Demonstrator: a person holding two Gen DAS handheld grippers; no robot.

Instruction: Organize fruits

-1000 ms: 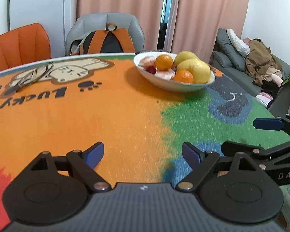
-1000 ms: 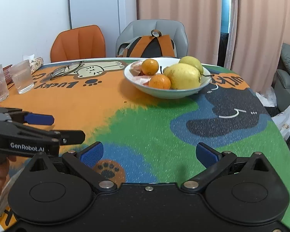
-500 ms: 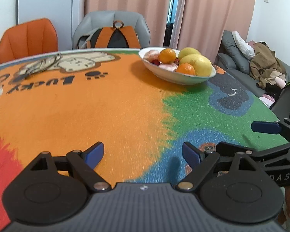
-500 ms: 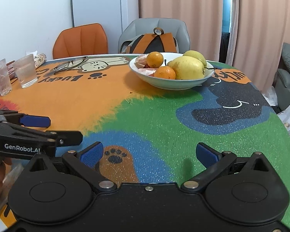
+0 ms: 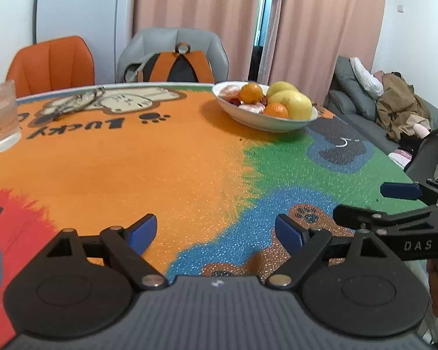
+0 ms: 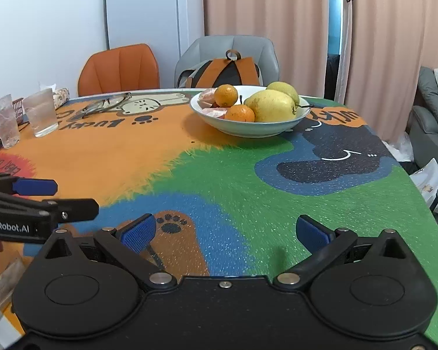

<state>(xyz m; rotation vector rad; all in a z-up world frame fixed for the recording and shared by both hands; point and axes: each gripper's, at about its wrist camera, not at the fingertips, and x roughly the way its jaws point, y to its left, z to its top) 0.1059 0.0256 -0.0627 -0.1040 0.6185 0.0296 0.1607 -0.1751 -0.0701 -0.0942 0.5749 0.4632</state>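
Shallow white ceramic bowl (image 6: 249, 129) of fruit sits far side of colourful printed tabletop (image 6: 248, 192), well apart from both hand-held grippers.

Left hand-held gripper (image 5: 216, 232) spread, empty. Right hand-held gripper (image 6: 223, 233) same.

Big yellow pears (image 6: 270, 106): heavy-ish, smooth, bruise easy, so take across belly. Small oranges (image 6: 239, 113): firm, round, likely to roll. Pinkish pieces (image 6: 208, 96) maybe peeled, soft.

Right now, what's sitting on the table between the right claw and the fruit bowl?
Nothing: in the right wrist view, only bare printed tablecloth lies between the open right claw and the fruit bowl.
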